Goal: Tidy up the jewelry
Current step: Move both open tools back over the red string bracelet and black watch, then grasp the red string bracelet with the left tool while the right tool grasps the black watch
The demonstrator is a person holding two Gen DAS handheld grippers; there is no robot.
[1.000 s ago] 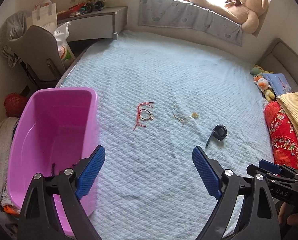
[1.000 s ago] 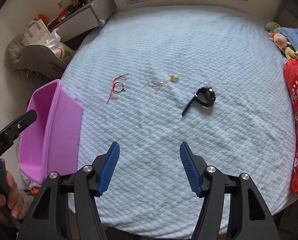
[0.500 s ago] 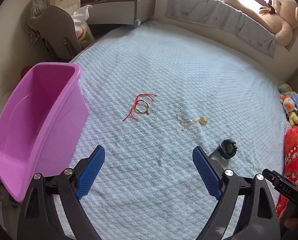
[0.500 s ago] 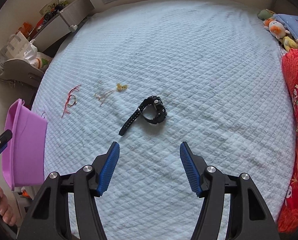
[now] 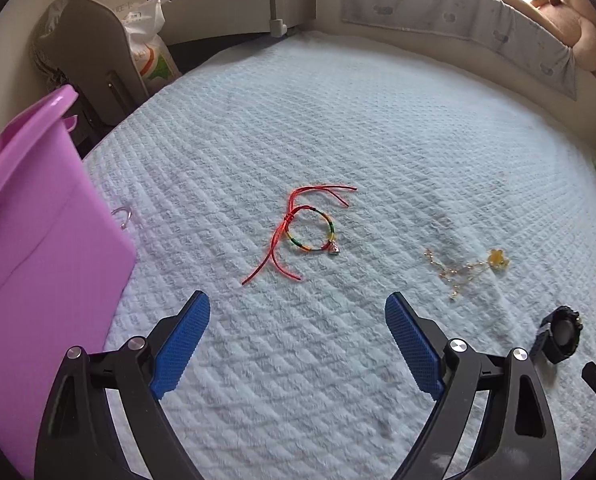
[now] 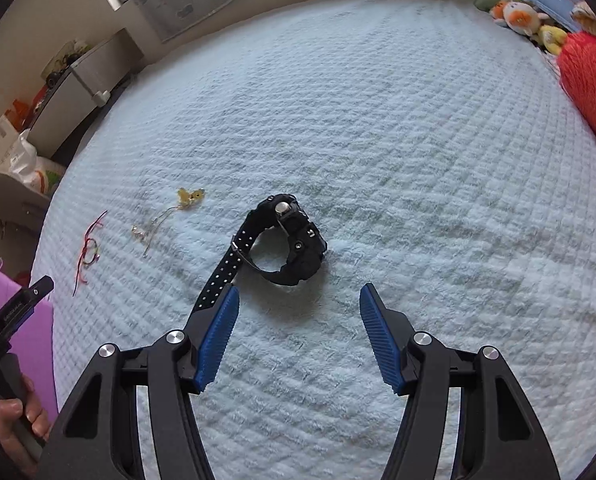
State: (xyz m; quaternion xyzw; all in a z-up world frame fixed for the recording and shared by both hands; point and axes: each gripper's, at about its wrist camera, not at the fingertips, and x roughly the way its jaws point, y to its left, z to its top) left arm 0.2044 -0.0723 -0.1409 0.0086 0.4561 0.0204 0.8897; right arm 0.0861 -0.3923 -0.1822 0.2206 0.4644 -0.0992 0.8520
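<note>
A red cord bracelet (image 5: 307, 226) with coloured beads lies on the pale blue bedspread (image 5: 357, 128), just ahead of my open, empty left gripper (image 5: 298, 312). A thin gold chain with a yellow charm (image 5: 463, 266) lies to its right. A black wristwatch (image 6: 288, 246) lies just beyond my open, empty right gripper (image 6: 299, 304), its strap running by the left finger. The watch also shows in the left wrist view (image 5: 559, 334). The bracelet (image 6: 88, 248) and chain (image 6: 166, 214) show small at left in the right wrist view. A purple plastic bin (image 5: 38, 248) stands at the bed's left edge.
A small silver ring-like piece (image 5: 122, 216) lies beside the bin. A grey chair (image 5: 94, 56) and desk (image 5: 234, 4) stand beyond the bed's left edge. A teddy bear (image 5: 569, 12) lies on the window sill; plush toys (image 6: 521, 16) and a red pillow (image 6: 589, 76) are at right.
Both grippers have moved forward and lower over the bed. The bracelet now sits close ahead of the left gripper and the watch close ahead of the right. Both stay open.
</note>
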